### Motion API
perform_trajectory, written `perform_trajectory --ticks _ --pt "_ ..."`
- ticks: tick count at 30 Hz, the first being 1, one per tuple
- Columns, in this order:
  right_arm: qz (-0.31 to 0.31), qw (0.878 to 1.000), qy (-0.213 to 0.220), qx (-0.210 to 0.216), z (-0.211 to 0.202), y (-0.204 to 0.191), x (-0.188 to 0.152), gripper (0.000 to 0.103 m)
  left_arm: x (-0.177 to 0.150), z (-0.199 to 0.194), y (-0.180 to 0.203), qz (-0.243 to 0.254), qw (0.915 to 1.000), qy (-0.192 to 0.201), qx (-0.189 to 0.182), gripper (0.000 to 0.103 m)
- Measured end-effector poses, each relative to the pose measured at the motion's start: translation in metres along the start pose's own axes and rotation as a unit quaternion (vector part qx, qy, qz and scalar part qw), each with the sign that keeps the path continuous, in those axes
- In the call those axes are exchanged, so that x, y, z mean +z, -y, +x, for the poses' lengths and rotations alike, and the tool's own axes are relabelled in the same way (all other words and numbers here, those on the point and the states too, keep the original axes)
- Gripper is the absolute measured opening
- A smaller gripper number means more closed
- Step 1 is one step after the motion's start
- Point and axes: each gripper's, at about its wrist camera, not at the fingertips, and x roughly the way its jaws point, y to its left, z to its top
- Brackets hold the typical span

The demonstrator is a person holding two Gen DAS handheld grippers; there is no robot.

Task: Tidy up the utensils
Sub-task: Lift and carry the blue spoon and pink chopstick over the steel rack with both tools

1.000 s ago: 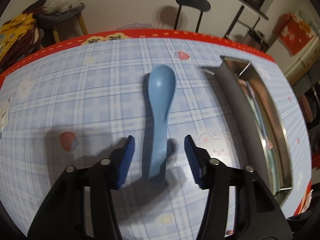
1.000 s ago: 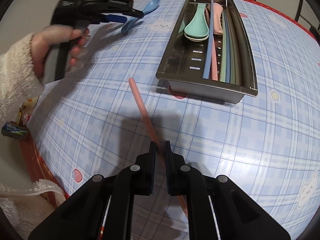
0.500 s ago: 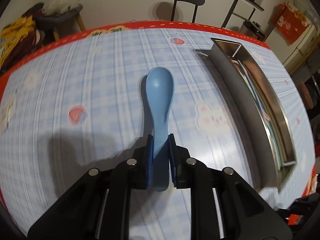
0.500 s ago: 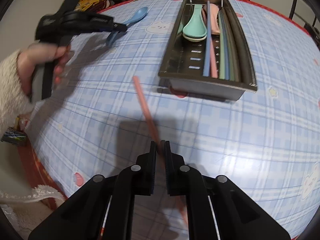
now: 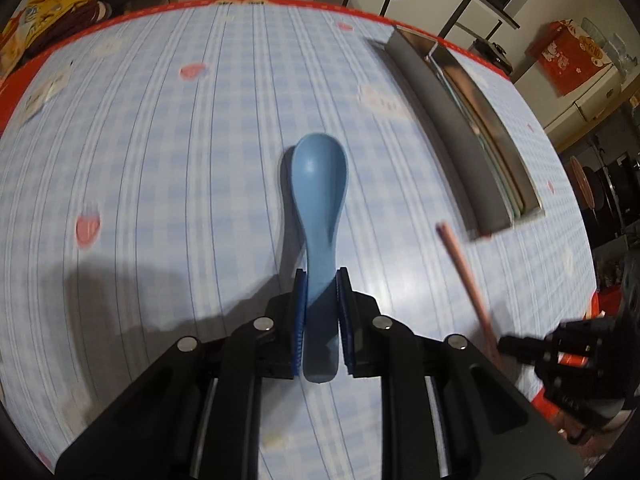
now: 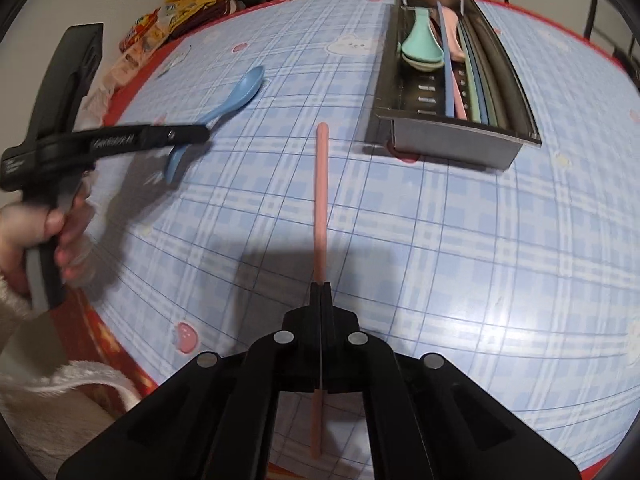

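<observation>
Right, your tray (image 6: 448, 128) sits at the far right of the table (image 6: 440, 240), long side running away from you. Inside it: a mint spoon (image 6: 422, 42) stacked on another with bowls toward the near end, a pink spoon beside them, and several chopsticks (image 6: 450, 76) in blue, pink and green lying lengthwise along the tray.

Your left gripper (image 5: 322, 312) has just clamped down on the blue spoon (image 5: 320, 208); the pads pinch its handle, the bowl points straight ahead away from the jaws, hollow side up, well left of the tray.

Your right gripper (image 6: 321, 300) is pinched tight on a pink chopstick (image 6: 321, 184), gripped near its back end. Its long axis runs straight forward out of the jaws, tip aimed toward the table's far edge, just left of the tray's near end.
</observation>
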Motion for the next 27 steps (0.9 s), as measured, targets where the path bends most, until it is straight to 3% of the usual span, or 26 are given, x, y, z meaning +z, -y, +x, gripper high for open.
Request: perform_trajectory --ticks 6,10,16,23,27 --pt "-0.032 0.999 -0.008 -0.032 0.005 -0.019 -0.002 0.006 -0.031 -0.005 0.000 -0.015 0.9999 -0.008 -0.002 0.018" --pt "-0.044 0.998 -0.009 -0.044 0.008 -0.026 -0.003 0.011 -0.040 -0.008 -0.001 -0.017 0.9998 -0.009 -0.003 0.018" --pt "-0.061 0.996 -0.005 -0.058 0.014 -0.034 -0.003 0.011 -0.050 -0.011 0.000 -0.026 0.9996 -0.009 -0.010 0.018" --pt "-0.066 0.996 0.010 -0.063 0.016 -0.032 -0.001 0.007 -0.053 -0.012 0.001 -0.035 0.9993 -0.009 -0.009 0.018" --pt "-0.036 0.999 0.012 -0.031 0.012 -0.016 0.000 0.006 -0.053 -0.013 -0.003 -0.054 0.9982 -0.013 -0.024 0.018"
